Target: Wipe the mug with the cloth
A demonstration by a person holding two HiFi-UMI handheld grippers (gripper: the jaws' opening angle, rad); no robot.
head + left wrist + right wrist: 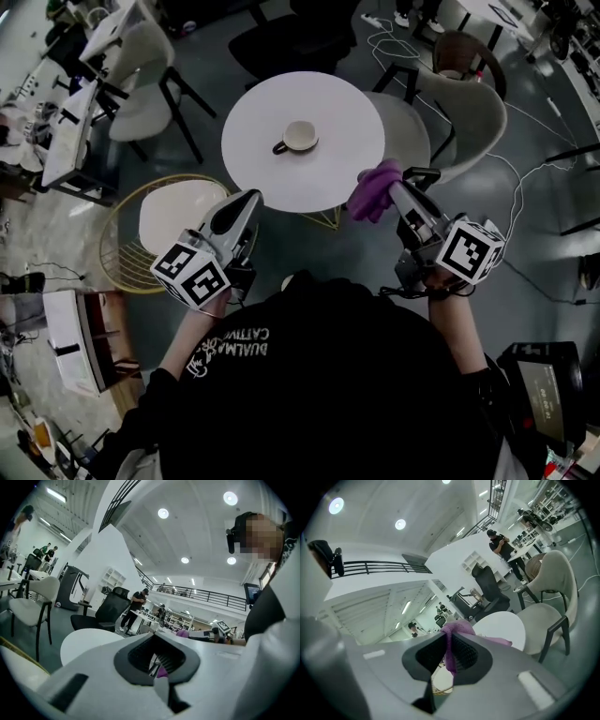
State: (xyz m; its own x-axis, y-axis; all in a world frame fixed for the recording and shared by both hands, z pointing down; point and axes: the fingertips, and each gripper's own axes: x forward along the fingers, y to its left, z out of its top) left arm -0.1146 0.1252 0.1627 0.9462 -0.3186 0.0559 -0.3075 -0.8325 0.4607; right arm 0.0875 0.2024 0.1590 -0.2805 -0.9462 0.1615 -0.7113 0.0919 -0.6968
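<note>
**Cloth gripped at the table edge, mug apart at the centre**

Nearest to us, both grippers are held out in front of the black sweatshirt (328, 375).

The left gripper (249, 199) has its jaws drawn together with nothing between them. Its own view shows only a thin slit between the dark pads. It sits at the 7 o'clock edge of the round white table (328, 183).

The right gripper (392, 187) is clenched on the purple cloth (373, 195). In the right gripper view a fold of the cloth runs up between the pads and bunches over their far end. From the head view, the bunch overlaps the table rim at about 4 o'clock. We cannot tell whether it touches the tabletop.

The mug (300, 137) stands upright near the middle of the table, pale, with its mouth open upward. Its dark handle points toward 8 o'clock. It is well apart from both grippers, at roughly 10 o'clock from the right gripper's tips and the cloth, and at roughly 1 o'clock from the left gripper's tips. Nothing touches it.

Beyond and around the table:
- A wire-framed chair with a white seat (178, 214) at 8 o'clock.
- A pale shell chair (473, 112) at 2 o'clock.
- A black office chair (291, 42) at 12 o'clock.
</note>
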